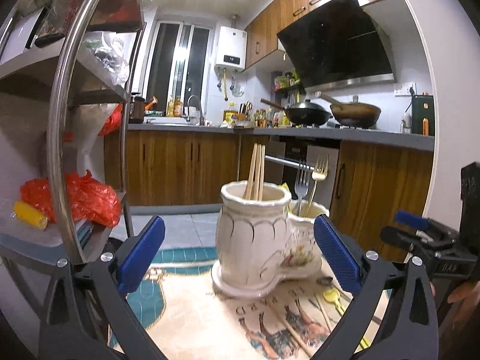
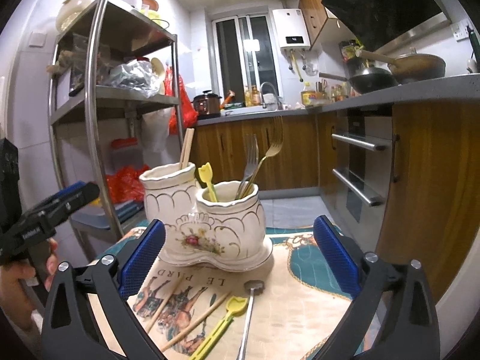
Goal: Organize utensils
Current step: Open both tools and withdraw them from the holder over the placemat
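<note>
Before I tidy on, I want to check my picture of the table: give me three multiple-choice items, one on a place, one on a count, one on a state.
1. Where do the chopsticks in the ceramic holder stand?
A. taller compartment
B. shorter compartment
C. on the shelf

2. How many metal forks stand in the shorter compartment?
A. none
B. two
C. five

3. How does the right gripper stand?
A. shut on a fork
B. shut on the holder
C. open, holding nothing

Answers: 1 A, they rise from the taller cup. 2 B, one silver and one gold fork show. 3 C, its blue pads stand wide apart with nothing pressed between them.
</note>
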A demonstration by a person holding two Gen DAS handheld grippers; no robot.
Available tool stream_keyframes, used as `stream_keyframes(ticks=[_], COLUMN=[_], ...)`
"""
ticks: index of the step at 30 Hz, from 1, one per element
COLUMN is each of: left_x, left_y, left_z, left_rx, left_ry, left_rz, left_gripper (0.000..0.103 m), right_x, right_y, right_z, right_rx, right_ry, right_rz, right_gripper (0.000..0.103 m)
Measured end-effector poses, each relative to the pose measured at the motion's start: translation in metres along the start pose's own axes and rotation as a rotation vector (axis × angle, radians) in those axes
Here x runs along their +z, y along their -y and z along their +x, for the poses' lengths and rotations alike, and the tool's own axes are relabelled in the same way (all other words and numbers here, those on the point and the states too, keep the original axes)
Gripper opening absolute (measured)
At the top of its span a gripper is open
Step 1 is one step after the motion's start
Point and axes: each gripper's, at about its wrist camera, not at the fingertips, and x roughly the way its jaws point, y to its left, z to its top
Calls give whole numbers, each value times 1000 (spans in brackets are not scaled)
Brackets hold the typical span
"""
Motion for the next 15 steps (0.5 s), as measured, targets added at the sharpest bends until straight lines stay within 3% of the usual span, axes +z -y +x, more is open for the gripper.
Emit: stream_keyframes(ticks=[15], left_x=[-25], left_y=[14], left_z=[5], left_rx=[23], left_ry=[-95], left_rz=[55], left_gripper=[98], right_x=[-12], right_y=[9], right_z=[-12], right_rx=[-24], right_ry=[-34], right_rz=[-40], right_gripper=[98])
